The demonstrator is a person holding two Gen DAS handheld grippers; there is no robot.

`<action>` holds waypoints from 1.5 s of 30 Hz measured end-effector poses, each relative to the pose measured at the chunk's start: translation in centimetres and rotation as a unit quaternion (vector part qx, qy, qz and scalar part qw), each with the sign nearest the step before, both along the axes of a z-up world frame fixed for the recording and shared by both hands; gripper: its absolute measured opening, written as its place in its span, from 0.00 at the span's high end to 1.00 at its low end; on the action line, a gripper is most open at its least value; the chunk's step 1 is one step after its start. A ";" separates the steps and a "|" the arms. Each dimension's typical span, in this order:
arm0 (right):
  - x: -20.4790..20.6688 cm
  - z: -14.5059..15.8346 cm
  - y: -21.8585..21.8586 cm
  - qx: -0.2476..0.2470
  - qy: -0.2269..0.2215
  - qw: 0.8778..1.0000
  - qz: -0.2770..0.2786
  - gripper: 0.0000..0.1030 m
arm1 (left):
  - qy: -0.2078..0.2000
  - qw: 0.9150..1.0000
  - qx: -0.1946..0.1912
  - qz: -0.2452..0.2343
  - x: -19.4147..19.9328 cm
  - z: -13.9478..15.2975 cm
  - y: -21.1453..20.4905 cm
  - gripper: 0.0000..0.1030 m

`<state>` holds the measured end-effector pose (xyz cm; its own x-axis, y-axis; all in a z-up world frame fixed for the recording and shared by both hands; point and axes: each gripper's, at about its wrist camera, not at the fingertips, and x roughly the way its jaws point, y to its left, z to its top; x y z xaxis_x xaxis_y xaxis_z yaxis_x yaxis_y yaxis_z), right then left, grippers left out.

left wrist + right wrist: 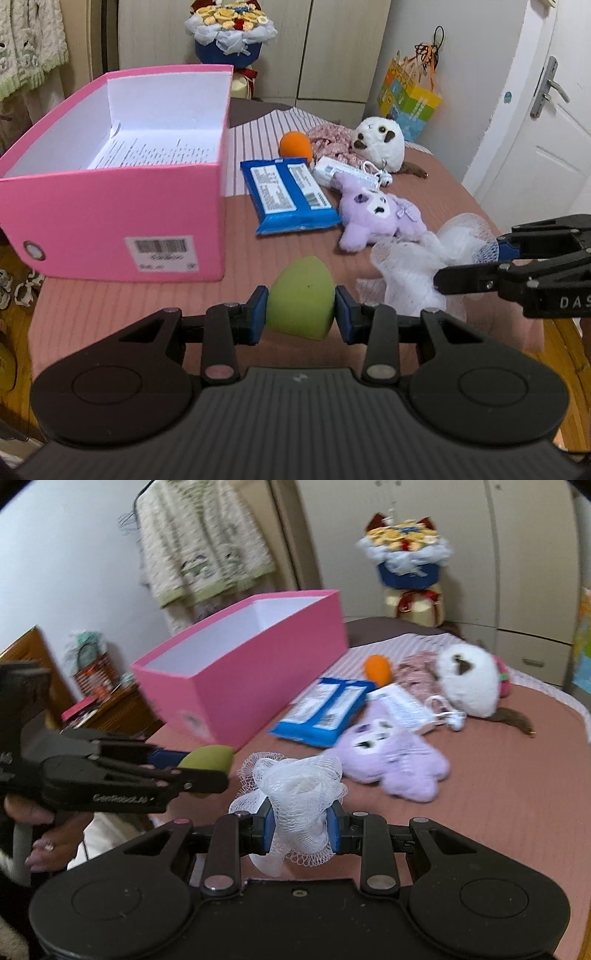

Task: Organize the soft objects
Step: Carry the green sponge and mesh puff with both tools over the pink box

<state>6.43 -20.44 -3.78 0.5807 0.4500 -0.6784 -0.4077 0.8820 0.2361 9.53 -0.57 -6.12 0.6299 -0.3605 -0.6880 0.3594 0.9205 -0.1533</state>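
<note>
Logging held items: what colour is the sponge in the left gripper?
Green sponge, clearest in the left wrist view.

This is a bedroom in a home. A bed (424, 192) with a pinkish cover lies ahead of both grippers, wardrobe doors (343, 48) stand beyond it, a white door (528, 122) with a lever handle is to the right, and a cardigan (203, 542) hangs upper left.
</note>
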 end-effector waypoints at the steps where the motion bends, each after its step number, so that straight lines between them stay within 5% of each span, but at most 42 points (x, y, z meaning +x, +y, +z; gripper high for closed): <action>1: -0.1 0.2 0.4 -0.002 0.003 1.000 0.007 0.68 | 0.004 1.000 0.002 -0.002 -0.2 0.2 0.3 0.64; 7: -0.6 1.5 3.3 0.005 0.024 0.998 0.053 0.68 | 0.033 0.999 0.028 -0.030 -0.9 1.7 2.8 0.64; 22: 2.9 6.2 8.9 0.021 0.013 0.993 0.112 0.68 | -0.008 0.997 0.072 -0.013 1.0 8.5 8.1 0.64; 27: 5.7 8.8 9.9 0.010 -0.028 0.992 0.119 0.68 | -0.038 0.994 0.095 -0.023 4.2 10.7 7.2 0.64; 32: 10.4 10.5 9.5 0.028 -0.049 0.992 0.113 0.67 | -0.058 0.995 0.079 -0.004 8.8 11.5 6.8 0.64; 39: 18.1 10.0 9.4 0.019 -0.056 0.993 0.100 0.67 | -0.047 0.997 0.046 0.027 16.1 11.3 6.8 0.64; 45: 25.4 8.1 10.4 -0.021 -0.030 0.992 0.120 0.67 | -0.005 0.997 0.022 0.075 22.3 8.3 7.5 0.64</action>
<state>31.83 -10.04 4.30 0.4996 0.5525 -0.6672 -0.6198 0.7661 0.1702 31.88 6.90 2.17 0.6808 -0.2316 -0.6948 0.2185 0.9697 -0.1091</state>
